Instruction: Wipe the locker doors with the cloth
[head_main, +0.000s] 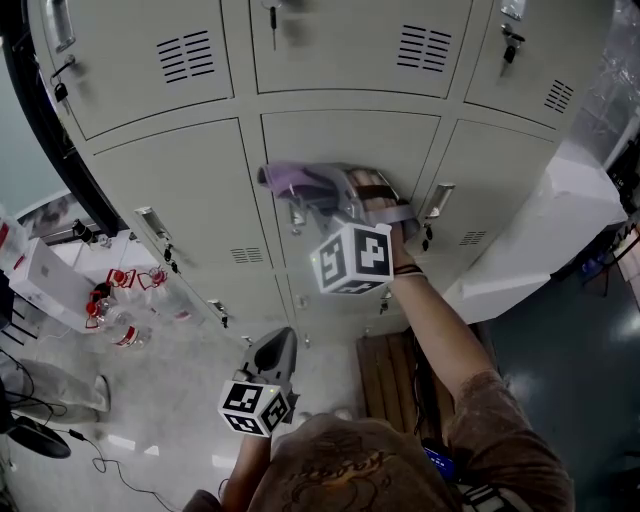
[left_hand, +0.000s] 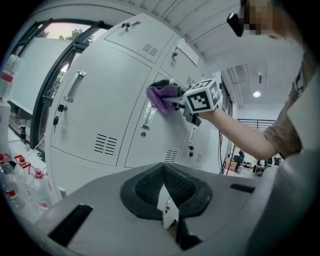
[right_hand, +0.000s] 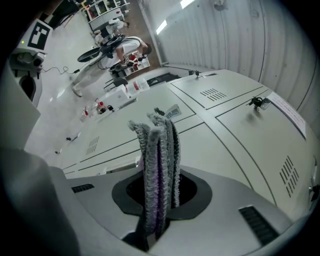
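A bank of grey lockers fills the head view. The purple-grey cloth (head_main: 288, 180) is pressed against the middle locker door (head_main: 350, 135), just above its handle (head_main: 296, 215). My right gripper (head_main: 312, 188) is shut on the cloth, which stands folded between its jaws in the right gripper view (right_hand: 159, 165). The left gripper view shows the same cloth (left_hand: 162, 94) and the right gripper (left_hand: 175, 100) on the door. My left gripper (head_main: 283, 338) hangs low, away from the lockers, jaws closed together (left_hand: 166, 192) with nothing held.
Several red-capped bottles (head_main: 122, 300) and a white box (head_main: 45, 285) sit on the floor at left. A wooden bench (head_main: 385, 372) stands below the lockers. A white covered object (head_main: 545, 225) leans at right. Keys hang in an upper lock (head_main: 510, 45).
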